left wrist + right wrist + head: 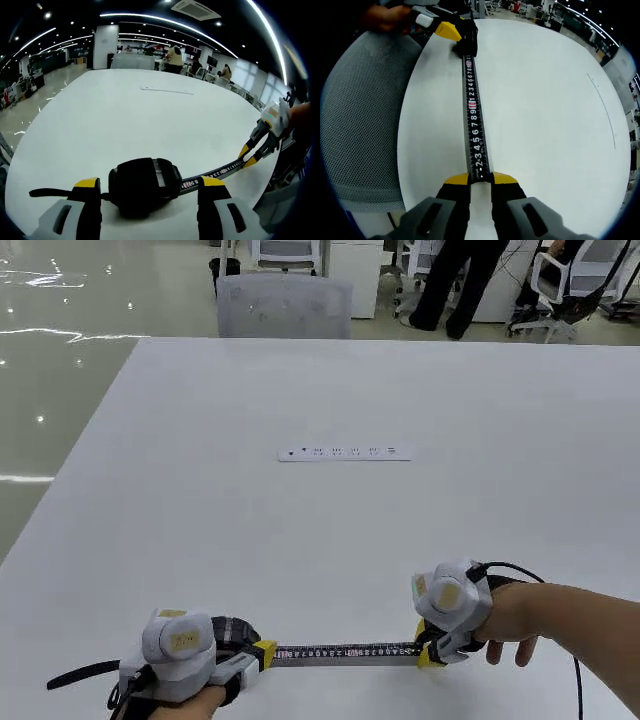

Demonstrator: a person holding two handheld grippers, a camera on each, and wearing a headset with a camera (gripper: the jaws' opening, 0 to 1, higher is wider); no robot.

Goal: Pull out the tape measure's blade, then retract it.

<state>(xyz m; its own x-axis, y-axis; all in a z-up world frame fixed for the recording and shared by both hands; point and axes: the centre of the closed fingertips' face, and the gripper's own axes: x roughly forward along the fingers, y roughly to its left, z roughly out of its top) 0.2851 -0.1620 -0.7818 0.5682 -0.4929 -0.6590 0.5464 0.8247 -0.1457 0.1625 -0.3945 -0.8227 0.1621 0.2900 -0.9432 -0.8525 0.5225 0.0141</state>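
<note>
The tape measure lies on the white desk point(200, 490) well on the near side of the power strip point(344, 453), close to the desk's near edge. Its black case point(236, 633) sits to the near-left of the strip. The blade point(345, 651) is drawn out flat and straight, about parallel to the strip, and ends to the strip's near-right. A dark strap point(82, 674) trails from the case away from the blade.

The left hand-held gripper point(150, 189) has its yellow-tipped jaws spread wide on either side of the case. A thin gap seems to show on each side, so I cannot tell whether the pads press it. The right hand-held gripper point(481, 179) has its jaws drawn close together, pinching the blade's free end between the yellow tips, with the low numbers just ahead of them.

Between the strip and the tape the desk is bare, and bare desk also runs from the strip to the far edge. A grey chair back point(283, 305) stands at that far edge, with a standing person point(455, 285) and office chairs beyond. Left of the strip the desk's edge slants away above a glossy floor point(50, 370). In the right gripper view the near edge runs alongside the blade, with a grey mesh chair back point(365, 125) just past it.
</note>
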